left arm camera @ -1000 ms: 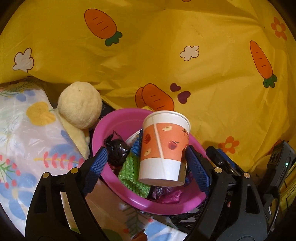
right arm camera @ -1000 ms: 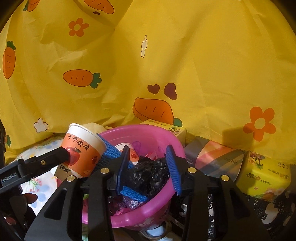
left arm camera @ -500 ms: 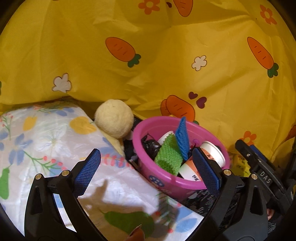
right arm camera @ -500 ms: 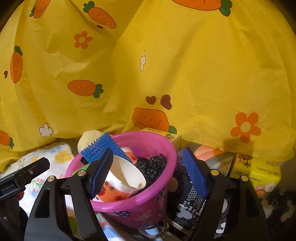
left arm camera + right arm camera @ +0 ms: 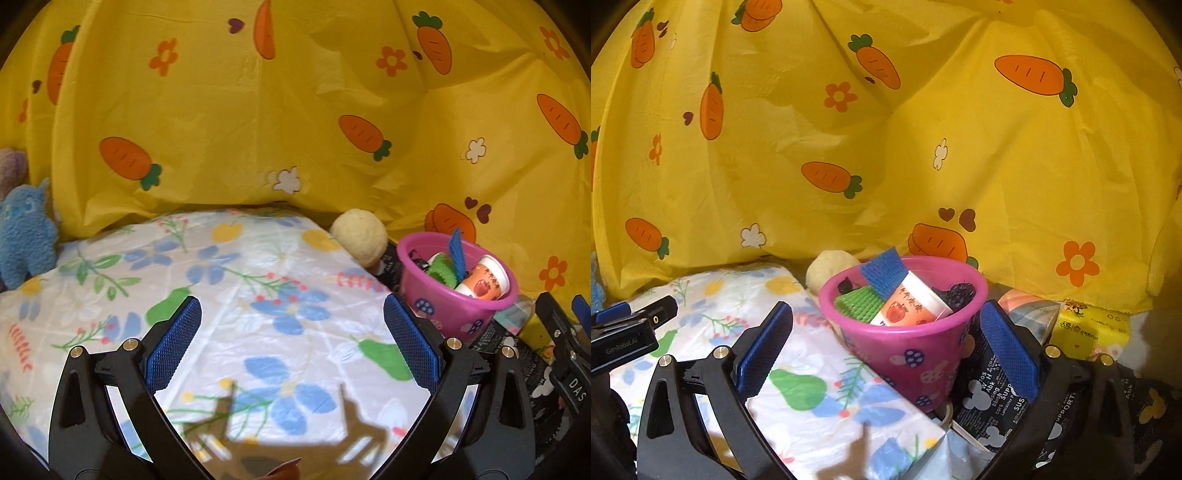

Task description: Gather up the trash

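Well beyond right gripper [image 5: 886, 354]: pink bucket [image 5: 916, 354].

We count the things in view

We see one pink bucket [image 5: 908, 354] holding one paper cup [image 5: 910, 304], two scrubbing pads, blue [image 5: 884, 273] and green [image 5: 858, 304], one black bag [image 5: 955, 291]; one cream ball [image 5: 358, 236]; one blue plush toy [image 5: 24, 236]; one yellow tissue pack [image 5: 1087, 332].

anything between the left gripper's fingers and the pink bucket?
No object: in the left wrist view only bare floral sheet separates the open left gripper from the pink bucket.
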A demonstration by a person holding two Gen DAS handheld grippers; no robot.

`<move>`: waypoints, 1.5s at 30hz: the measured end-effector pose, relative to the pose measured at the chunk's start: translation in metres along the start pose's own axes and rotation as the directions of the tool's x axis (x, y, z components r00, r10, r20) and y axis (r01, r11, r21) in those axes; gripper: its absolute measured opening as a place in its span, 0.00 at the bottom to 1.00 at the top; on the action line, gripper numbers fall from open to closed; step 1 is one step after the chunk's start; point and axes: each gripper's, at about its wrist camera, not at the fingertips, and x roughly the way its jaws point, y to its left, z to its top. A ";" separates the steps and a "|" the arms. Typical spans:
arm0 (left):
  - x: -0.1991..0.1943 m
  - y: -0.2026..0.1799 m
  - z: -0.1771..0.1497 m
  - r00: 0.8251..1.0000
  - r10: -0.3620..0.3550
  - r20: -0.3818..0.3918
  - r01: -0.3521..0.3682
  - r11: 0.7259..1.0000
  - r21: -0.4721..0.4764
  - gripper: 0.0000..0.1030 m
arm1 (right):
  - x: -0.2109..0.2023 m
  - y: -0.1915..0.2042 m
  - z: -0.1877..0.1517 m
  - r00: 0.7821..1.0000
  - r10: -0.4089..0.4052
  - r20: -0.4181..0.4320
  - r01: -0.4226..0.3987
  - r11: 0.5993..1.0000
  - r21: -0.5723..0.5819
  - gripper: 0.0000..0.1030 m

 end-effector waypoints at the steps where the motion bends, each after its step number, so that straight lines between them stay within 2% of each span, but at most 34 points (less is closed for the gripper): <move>1: -0.009 0.006 -0.005 1.000 0.024 0.001 -0.024 1.000 0.005 0.95 | -0.008 0.006 -0.002 1.000 0.004 -0.001 -0.004 1.000 -0.006 0.95; 3: -0.025 0.018 -0.013 0.998 0.061 0.005 -0.061 0.998 0.013 0.95 | -0.023 0.019 -0.007 1.000 0.014 -0.002 -0.014 1.000 -0.027 0.95; 7: -0.053 0.038 -0.029 0.996 0.089 0.014 -0.089 0.996 0.015 0.95 | -0.048 0.037 -0.016 0.999 0.039 -0.003 -0.039 0.998 -0.051 0.95; 16: -0.096 0.068 -0.051 0.996 0.086 0.039 -0.084 0.995 -0.047 0.95 | -0.088 0.060 -0.024 0.995 0.097 -0.002 -0.097 0.993 -0.067 0.95; 26: -0.112 0.083 -0.057 0.994 0.098 0.042 -0.095 0.992 -0.081 0.95 | -0.109 0.071 -0.019 0.992 0.121 0.028 -0.118 0.990 -0.074 0.95; 45: -0.120 0.074 -0.053 0.994 0.078 0.070 -0.075 0.996 -0.053 0.95 | -0.111 0.075 -0.016 0.991 0.128 0.035 -0.126 0.990 -0.066 0.95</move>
